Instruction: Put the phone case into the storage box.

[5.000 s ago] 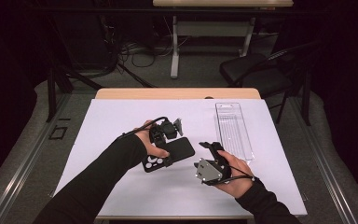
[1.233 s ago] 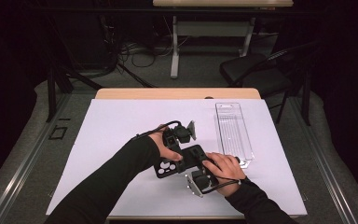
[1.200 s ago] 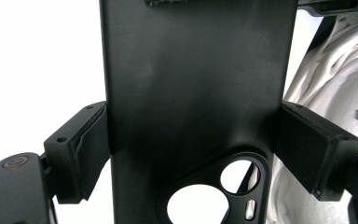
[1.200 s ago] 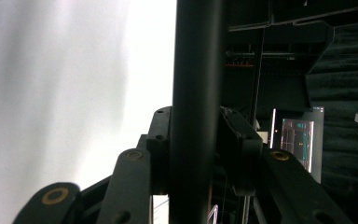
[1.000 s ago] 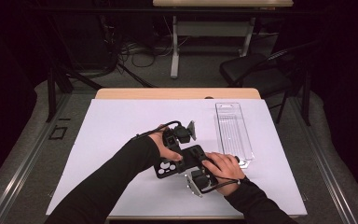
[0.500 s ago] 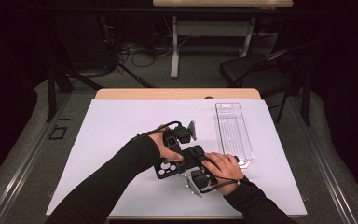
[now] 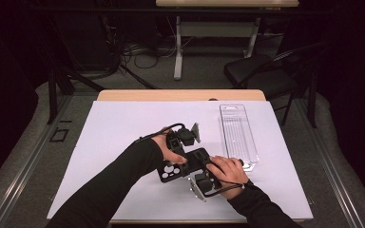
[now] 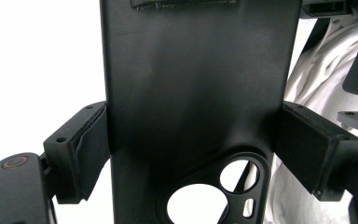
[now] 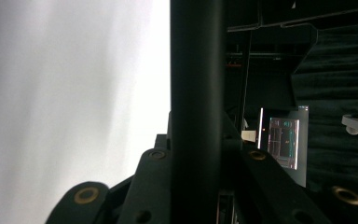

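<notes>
Both hand-held grippers (image 7: 190, 164) clamp unmarked black phone case (image 8: 193, 112).

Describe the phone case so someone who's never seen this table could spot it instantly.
Start at the white table; near its front edge, just left of the long clear plastic package, two hands meet. Between them is the phone case, clamped across its sides by the left gripper and pinched on edge by the right gripper. It's the flat matte-black slab with round camera cutouts at one end.
</notes>
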A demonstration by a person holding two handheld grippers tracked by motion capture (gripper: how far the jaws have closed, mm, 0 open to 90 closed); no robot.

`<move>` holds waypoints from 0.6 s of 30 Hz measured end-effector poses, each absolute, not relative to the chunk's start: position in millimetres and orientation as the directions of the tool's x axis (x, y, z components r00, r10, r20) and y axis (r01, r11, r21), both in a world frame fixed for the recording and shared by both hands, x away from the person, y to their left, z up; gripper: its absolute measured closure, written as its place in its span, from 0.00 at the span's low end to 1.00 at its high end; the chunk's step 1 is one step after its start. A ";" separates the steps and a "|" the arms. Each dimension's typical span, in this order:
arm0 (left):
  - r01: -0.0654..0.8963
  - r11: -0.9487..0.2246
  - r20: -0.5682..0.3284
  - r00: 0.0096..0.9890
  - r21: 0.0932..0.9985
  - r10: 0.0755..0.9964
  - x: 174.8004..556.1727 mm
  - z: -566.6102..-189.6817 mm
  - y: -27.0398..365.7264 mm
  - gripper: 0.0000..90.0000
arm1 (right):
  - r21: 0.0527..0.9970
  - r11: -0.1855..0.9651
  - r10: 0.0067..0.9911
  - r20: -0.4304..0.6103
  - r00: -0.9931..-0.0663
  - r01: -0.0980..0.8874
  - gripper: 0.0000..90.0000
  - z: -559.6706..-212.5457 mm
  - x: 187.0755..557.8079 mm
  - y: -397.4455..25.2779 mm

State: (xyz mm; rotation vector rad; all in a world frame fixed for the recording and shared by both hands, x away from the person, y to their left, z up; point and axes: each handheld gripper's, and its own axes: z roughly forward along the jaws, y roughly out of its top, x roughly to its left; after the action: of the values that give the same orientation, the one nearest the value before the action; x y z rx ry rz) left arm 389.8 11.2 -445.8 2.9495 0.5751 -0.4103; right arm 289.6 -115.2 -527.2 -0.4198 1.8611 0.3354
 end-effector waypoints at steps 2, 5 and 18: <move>0.383 -0.922 -0.290 0.889 0.053 0.353 390.3 -446.1 11.6 0.17 | 0.025 0.895 -0.119 -0.948 -0.294 -0.444 0.92 -527.7 289.5 -115.0; 0.389 -0.920 -0.306 0.884 0.056 0.355 391.1 -447.7 12.8 0.17 | 0.024 0.896 -0.118 -0.949 -0.291 -0.443 0.93 -528.2 289.3 -115.2; 0.404 -0.913 -0.323 0.873 0.059 0.366 391.4 -447.3 14.9 0.16 | 0.026 0.894 -0.111 -0.954 -0.278 -0.447 0.97 -528.3 289.1 -114.7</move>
State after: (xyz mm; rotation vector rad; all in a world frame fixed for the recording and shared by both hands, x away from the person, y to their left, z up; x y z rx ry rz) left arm 391.4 14.9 -447.3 2.9188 0.6023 -0.4662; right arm 289.1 -114.7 -528.3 -0.4164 1.8413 0.3425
